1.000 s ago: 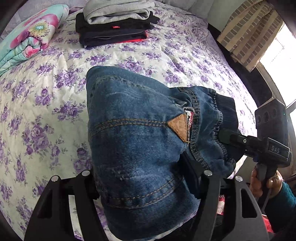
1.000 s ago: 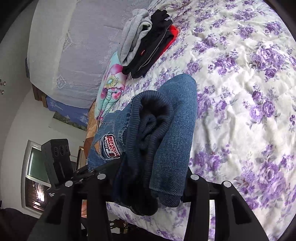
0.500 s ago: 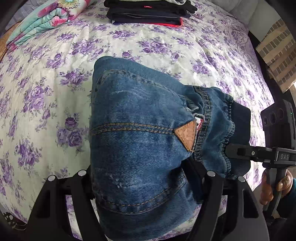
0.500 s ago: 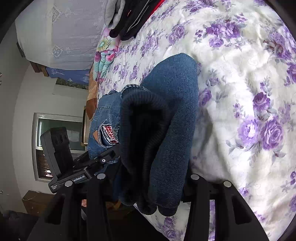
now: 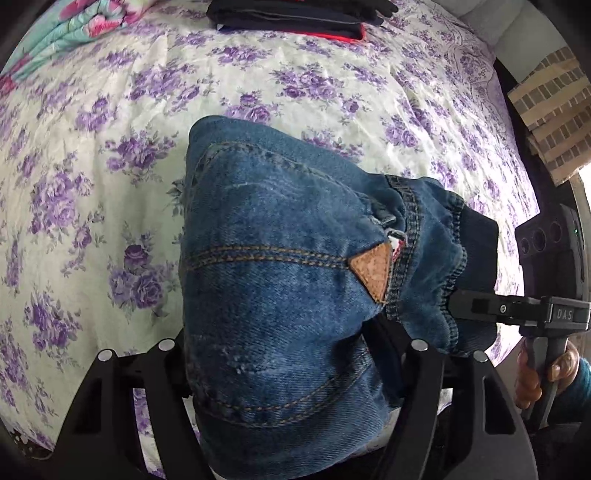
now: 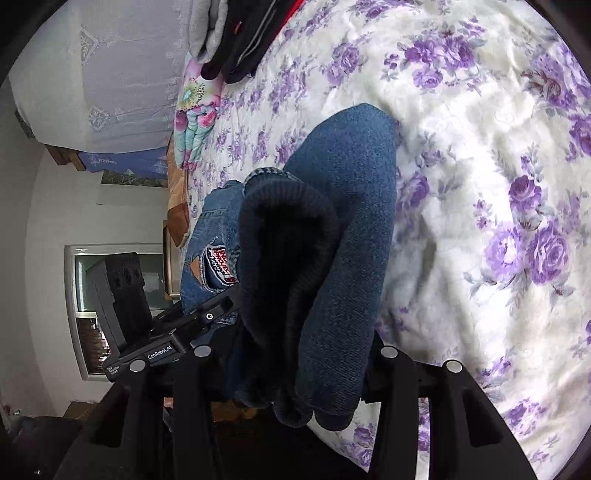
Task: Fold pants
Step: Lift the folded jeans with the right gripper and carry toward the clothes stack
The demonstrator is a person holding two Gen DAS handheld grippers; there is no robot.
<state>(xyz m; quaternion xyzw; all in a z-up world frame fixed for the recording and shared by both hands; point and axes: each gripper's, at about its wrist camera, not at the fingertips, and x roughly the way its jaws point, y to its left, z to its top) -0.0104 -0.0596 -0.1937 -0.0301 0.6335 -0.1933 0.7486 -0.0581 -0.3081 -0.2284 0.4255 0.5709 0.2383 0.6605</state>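
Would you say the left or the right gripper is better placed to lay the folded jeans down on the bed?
Left, probably: the left gripper spans the bulk of the folded jeans above the bedspread, while the right gripper only pinches the waistband end.

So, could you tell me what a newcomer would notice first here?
The folded jeans, bunched thick in the middle, gripped by both the left gripper and the right gripper. Under them lies the purple-flowered bedspread, with a dark clothes stack at its far edge.
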